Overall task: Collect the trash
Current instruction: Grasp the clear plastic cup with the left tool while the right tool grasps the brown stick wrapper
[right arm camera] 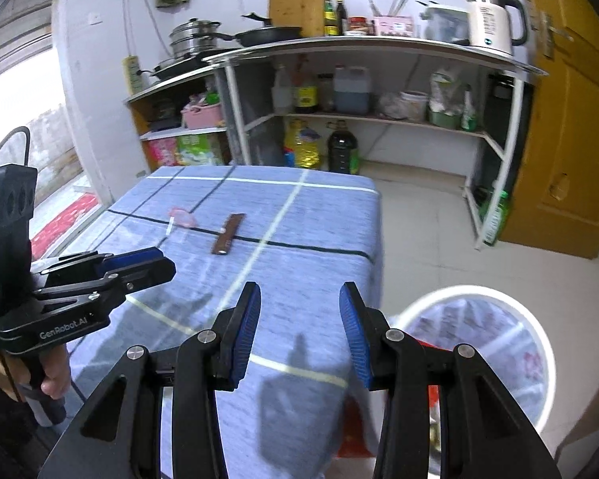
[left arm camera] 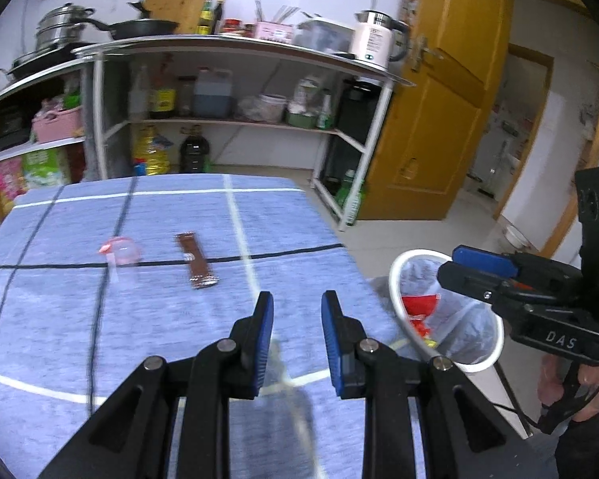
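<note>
A brown snack wrapper (left arm camera: 195,259) (right arm camera: 227,235) lies flat near the middle of the blue-clothed table (left arm camera: 179,327) (right arm camera: 311,215). Left of it is a clear pinkish plastic piece (left arm camera: 121,251) (right arm camera: 183,217). My left gripper (left arm camera: 297,339) (right arm camera: 167,263) hovers over the near part of the table, open, with only cloth and shadow showing in its gap. My right gripper (right arm camera: 299,331) (left arm camera: 449,263) is open and empty over the table's right edge. Beside that edge, on the floor, stands a white-rimmed trash bin (left arm camera: 393,283) (right arm camera: 471,288), lined with a clear bag and holding red scraps (left arm camera: 419,307).
Behind the table a white shelf unit (left arm camera: 355,143) (right arm camera: 495,147) carries pots, a kettle (left arm camera: 375,40), bottles and jars. A yellow door (left arm camera: 439,119) stands open at the right. Pale floor tiles (right arm camera: 427,223) lie between table and shelf. Something red (right arm camera: 351,431) sits low by the table's near corner.
</note>
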The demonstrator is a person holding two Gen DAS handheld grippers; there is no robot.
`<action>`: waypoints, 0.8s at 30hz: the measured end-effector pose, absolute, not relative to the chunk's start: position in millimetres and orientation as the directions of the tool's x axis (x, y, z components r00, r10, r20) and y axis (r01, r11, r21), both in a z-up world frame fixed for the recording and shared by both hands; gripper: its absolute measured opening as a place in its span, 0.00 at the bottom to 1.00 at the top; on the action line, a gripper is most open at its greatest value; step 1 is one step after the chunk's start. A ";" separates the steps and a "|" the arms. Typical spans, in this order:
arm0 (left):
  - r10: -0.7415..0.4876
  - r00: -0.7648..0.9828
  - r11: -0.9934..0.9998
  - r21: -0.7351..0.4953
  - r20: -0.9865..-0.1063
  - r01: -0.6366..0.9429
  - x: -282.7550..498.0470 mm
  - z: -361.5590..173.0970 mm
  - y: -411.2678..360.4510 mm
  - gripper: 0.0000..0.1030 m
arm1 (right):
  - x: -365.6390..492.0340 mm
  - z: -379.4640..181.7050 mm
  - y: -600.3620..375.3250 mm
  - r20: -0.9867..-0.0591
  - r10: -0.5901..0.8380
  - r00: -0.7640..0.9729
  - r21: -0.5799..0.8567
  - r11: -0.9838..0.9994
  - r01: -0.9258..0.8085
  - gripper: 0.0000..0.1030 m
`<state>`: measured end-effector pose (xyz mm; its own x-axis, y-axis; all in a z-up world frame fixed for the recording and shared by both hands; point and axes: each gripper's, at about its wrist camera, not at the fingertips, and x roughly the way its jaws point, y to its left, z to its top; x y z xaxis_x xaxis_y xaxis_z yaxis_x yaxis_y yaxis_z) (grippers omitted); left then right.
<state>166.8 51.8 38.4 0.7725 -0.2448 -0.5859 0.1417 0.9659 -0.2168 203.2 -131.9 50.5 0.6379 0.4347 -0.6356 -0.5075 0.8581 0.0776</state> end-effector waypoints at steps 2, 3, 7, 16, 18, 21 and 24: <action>-0.214 0.780 0.972 -0.209 -0.588 0.109 166.2 36.3 64.7 0.25 | 206.4 49.2 -119.3 -0.638 0.445 0.629 0.074 0.848 -0.524 0.41; -0.201 0.782 0.974 -0.207 -0.590 0.093 166.5 35.0 71.2 0.25 | 207.7 48.2 -113.8 -0.640 0.448 0.625 0.073 0.845 -0.530 0.41; -0.140 0.790 0.980 -0.199 -0.596 0.023 170.2 30.3 96.8 0.33 | 214.7 41.5 -94.2 -0.652 0.457 0.605 0.068 0.830 -0.554 0.41; -0.040 0.770 0.979 -0.180 -0.636 -0.098 194.2 5.6 144.9 0.35 | 242.4 23.9 -56.4 -0.687 0.463 0.560 0.062 0.805 -0.590 0.41; -0.018 0.763 0.978 -0.171 -0.646 -0.121 199.9 0.3 152.2 0.35 | 249.4 19.4 -45.3 -0.697 0.469 0.543 0.065 0.795 -0.604 0.41; -0.015 0.749 0.975 -0.176 -0.662 -0.136 213.3 -6.4 160.6 0.40 | 258.0 12.7 -32.3 -0.711 0.461 0.532 0.052 0.788 -0.614 0.41; -0.024 0.736 0.972 -0.188 -0.676 -0.140 226.4 -11.0 164.5 0.41 | 266.2 4.6 -22.6 -0.725 0.453 0.519 0.046 0.784 -0.619 0.41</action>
<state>226.4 164.6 -11.0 0.7364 -0.0244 -0.6761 -0.1405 0.9721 -0.1881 266.2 -22.6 4.6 0.5185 0.4527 -0.7254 -0.6195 0.7837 0.0462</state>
